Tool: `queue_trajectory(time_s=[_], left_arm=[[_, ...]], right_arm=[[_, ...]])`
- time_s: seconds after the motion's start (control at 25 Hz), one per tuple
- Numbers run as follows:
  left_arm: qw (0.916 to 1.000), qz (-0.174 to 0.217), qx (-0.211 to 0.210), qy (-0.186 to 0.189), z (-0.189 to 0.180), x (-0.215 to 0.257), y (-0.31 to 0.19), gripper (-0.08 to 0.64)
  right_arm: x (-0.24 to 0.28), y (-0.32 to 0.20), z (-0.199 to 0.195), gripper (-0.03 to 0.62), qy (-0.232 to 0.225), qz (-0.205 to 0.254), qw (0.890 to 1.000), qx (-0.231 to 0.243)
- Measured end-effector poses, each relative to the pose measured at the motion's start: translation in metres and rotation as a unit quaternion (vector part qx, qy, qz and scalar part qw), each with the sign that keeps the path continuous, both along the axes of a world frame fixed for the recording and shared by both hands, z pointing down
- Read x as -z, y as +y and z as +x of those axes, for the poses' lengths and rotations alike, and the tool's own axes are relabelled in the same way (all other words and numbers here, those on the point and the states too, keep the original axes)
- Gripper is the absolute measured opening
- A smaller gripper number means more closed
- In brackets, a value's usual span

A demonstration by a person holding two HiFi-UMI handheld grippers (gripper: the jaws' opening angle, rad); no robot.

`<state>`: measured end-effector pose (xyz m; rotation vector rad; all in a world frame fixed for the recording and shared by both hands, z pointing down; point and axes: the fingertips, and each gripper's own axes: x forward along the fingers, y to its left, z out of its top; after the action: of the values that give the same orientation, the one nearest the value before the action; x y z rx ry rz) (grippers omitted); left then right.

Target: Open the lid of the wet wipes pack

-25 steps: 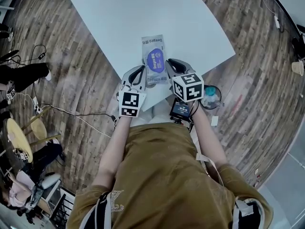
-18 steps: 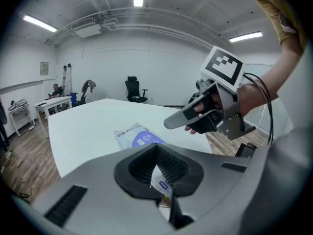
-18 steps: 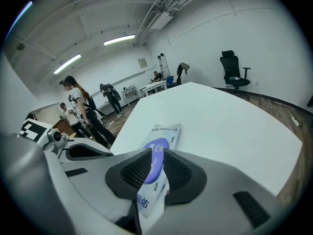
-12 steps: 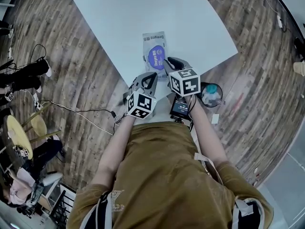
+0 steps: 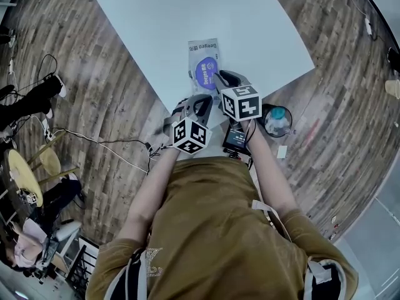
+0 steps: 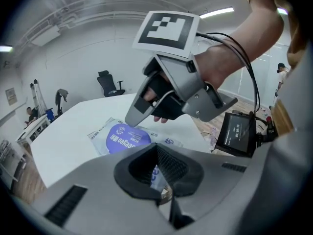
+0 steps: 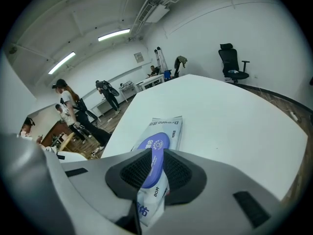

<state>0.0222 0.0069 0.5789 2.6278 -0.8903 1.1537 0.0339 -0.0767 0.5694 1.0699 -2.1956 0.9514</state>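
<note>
A white wet wipes pack (image 5: pixel 202 54) with a blue oval lid (image 5: pixel 205 72) lies on the white table (image 5: pixel 187 11), close to its near edge. My right gripper (image 5: pixel 219 79) comes in from the right, its jaws nearly together on the lid's near end (image 7: pixel 154 148); the lid fills the narrow gap at the right gripper (image 7: pixel 151 173). In the left gripper view its fingertip (image 6: pixel 133 120) touches the lid (image 6: pixel 122 138). My left gripper (image 5: pixel 199 100) sits at the pack's near end, and the left gripper (image 6: pixel 157 173) pads are closed on printed wrapper.
On the floor to the right stands a bottle with a teal cap (image 5: pixel 275 120), beside a small screen (image 5: pixel 237 141) that hangs by my right hand. Cables (image 5: pixel 94 145) run over the wooden floor on the left. People (image 7: pixel 66 106) and an office chair (image 7: pixel 232 60) stand beyond the table.
My left gripper has left the pack's left side, swung right and toward me, and now sits at the pack's near end. The right gripper has stayed by the lid.
</note>
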Motion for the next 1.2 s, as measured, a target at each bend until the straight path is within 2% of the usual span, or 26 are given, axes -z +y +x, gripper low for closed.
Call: queue_trajectory(time_s=[0.12, 0.32, 0.52, 0.84, 1.2], left_arm=[[0.9998, -0.001, -0.017, -0.013, 0.004, -0.005, 0.003, 0.0], [0.9955, 0.021, -0.069, -0.061, 0.013, -0.005, 0.005, 0.0], [0.991, 0.027, -0.104, -0.081, 0.022, -0.011, 0.007, 0.0], [0.987, 0.013, -0.123, -0.103, 0.021, -0.025, 0.011, 0.0], [0.9895, -0.02, -0.11, -0.093, 0.023, -0.034, 0.008, 0.0]], right_arm=[[-0.005, -0.001, -0.003, 0.058, 0.006, -0.013, 1.0, -0.002], [-0.017, -0.002, -0.001, 0.058, 0.013, -0.052, 0.998, -0.022], [-0.023, -0.003, -0.003, 0.058, 0.019, -0.078, 0.996, -0.025], [-0.024, -0.006, -0.002, 0.058, 0.013, -0.094, 0.994, -0.049], [-0.025, -0.009, 0.003, 0.051, -0.015, -0.117, 0.991, -0.06]])
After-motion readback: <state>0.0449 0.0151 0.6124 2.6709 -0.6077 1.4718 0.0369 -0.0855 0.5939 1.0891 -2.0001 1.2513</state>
